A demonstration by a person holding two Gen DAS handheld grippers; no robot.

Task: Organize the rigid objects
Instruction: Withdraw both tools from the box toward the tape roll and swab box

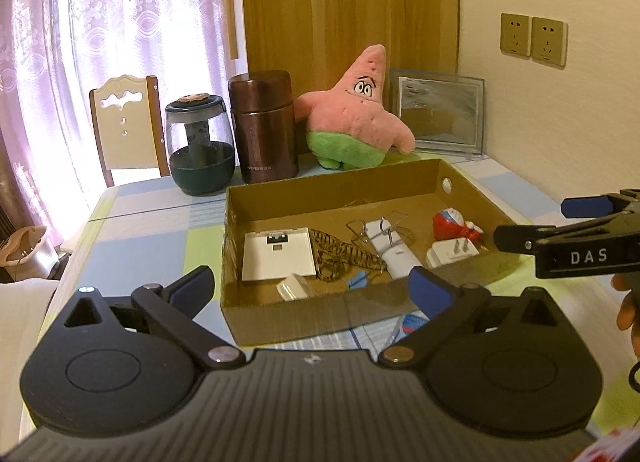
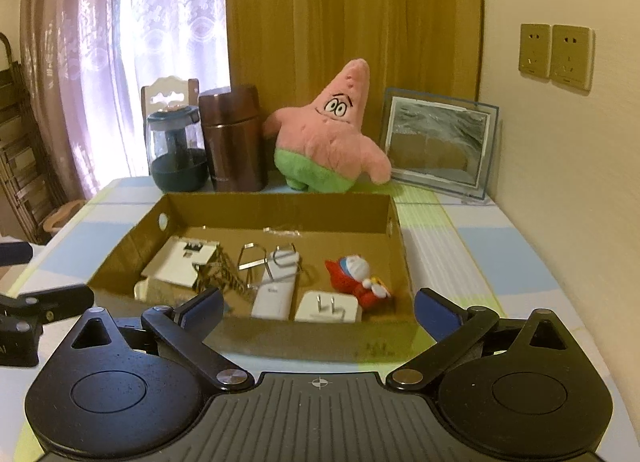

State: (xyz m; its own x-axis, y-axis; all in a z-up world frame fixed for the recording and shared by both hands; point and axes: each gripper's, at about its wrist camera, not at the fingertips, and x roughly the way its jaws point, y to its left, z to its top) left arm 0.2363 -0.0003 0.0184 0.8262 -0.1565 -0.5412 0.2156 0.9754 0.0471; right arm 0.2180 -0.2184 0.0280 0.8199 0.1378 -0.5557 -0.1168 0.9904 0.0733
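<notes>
Both grippers hang short of the cardboard box (image 2: 276,338), nothing in either one. The left gripper (image 1: 312,286) has its jaws spread wide, empty, with the box's near wall between the blue pads (image 1: 430,290). The right gripper (image 2: 318,308) is likewise fully spread and empty, box dead ahead at 12 o'clock. In the left wrist view the right gripper shows side-on at 3 o'clock, over the box's right end. The box sits on the checked tablecloth (image 2: 472,250) and holds all the small rigid items: a flat white square panel (image 2: 184,260) at the left end, a striped brown clip (image 1: 340,256) just beside it, wire binder clips (image 2: 256,256) at centre lying against a white oblong device (image 2: 278,290), a white plug adapter (image 2: 330,308) with prongs up near the front wall, and a red and white toy figure (image 2: 356,276) at the right end, close to the adapter. A small white block (image 1: 294,288) sits at the front-left corner, seen only in the left view. Behind the box at 12 o'clock, left to right: a dark glass jar (image 2: 176,149), a brown flask (image 2: 234,137), a pink star plush (image 2: 332,133), a framed picture (image 2: 438,141) leaning on the wall. Wall sockets (image 2: 554,55) at 2 o'clock.
</notes>
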